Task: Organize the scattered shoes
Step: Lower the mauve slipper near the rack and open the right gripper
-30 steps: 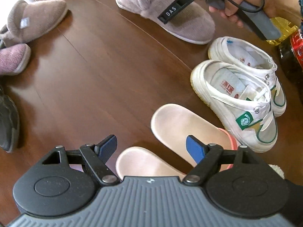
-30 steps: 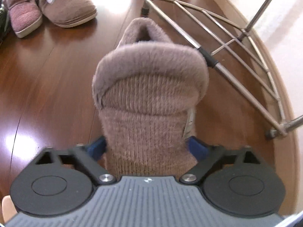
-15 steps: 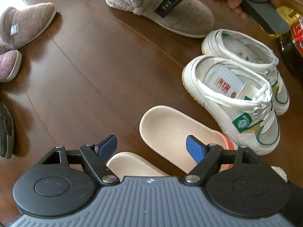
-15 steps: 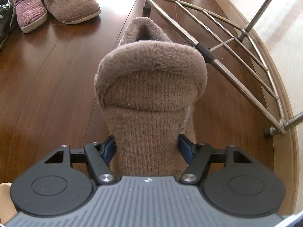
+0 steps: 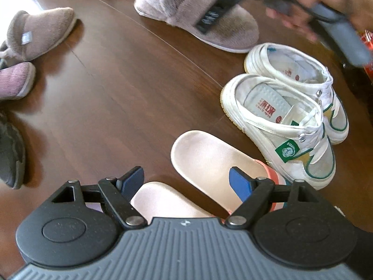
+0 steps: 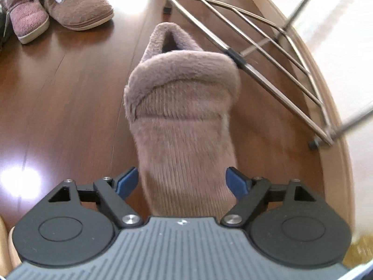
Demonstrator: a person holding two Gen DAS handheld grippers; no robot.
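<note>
Shoes are lying across a dark wooden floor, some already paired and some not. The right hand-held gripper is straddling the toe of a plush taupe slipper, its blue fingers sitting at either side of the knit upper. From this view I cannot tell whether they are pinching the fabric or only bracketing it, since the pads are meeting the pile right at the edge. Taking the toe end makes sense: it is the narrow, firm part, while the fluffy collar would squash and slip. The slipper is resting beside a metal rack, heel pointing away from the camera.

Its likely mate, another taupe slipper, is sitting far off to the left next to a pink corduroy slipper, so the two are well apart.

The left hand-held gripper is hanging with fingers spread and nothing between them, above a pair of pale slides lying side by side. White sneakers are standing together just beside them, suggesting that corner is serving as the tidy zone.
</note>
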